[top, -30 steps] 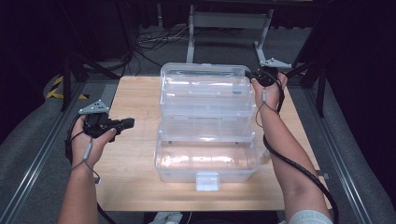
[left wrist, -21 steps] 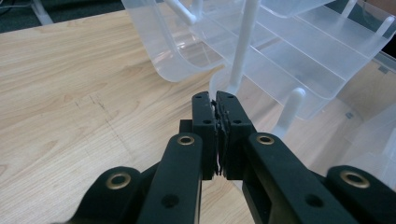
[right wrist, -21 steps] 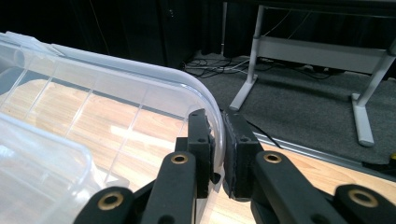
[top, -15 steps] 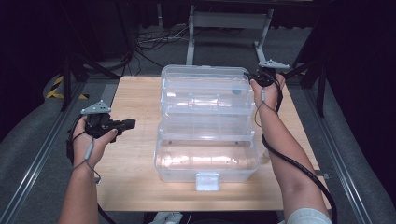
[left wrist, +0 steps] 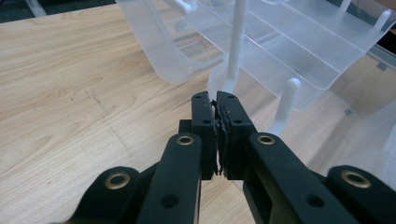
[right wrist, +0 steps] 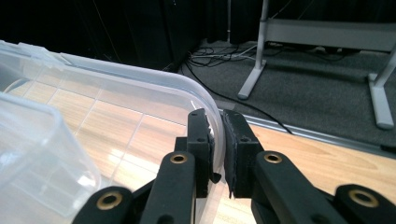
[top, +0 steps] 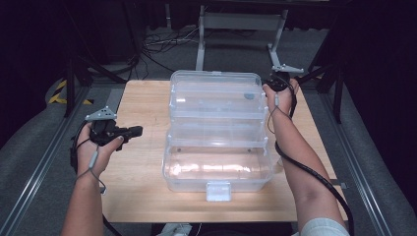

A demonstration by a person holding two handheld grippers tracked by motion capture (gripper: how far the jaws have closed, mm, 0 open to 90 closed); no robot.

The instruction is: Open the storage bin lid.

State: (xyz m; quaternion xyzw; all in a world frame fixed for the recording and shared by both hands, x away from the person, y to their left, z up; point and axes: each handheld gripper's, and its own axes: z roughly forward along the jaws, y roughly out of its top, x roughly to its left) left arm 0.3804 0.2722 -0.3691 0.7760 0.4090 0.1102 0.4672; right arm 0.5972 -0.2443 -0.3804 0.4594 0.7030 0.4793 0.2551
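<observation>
A clear plastic tiered storage box (top: 216, 162) stands spread open in the middle of the wooden table (top: 142, 103), its upper trays (top: 214, 93) stepped back toward the far side. My right gripper (top: 273, 84) is at the box's far right corner. In the right gripper view its jaws (right wrist: 216, 119) are shut on the curved clear rim (right wrist: 140, 81) of the top part. My left gripper (top: 136, 131) hovers over the table left of the box, pointing at it. In the left gripper view its pads (left wrist: 215, 100) are pressed together with nothing between them, just short of the trays (left wrist: 280, 46) and a white hinge arm (left wrist: 236, 42).
A white latch (top: 218, 191) sits at the box's near front wall. Metal rails (top: 44, 162) run along both table sides. Behind the table stand a grey metal frame (top: 236, 29) and floor cables (top: 162, 42). Bare wood lies left of the box.
</observation>
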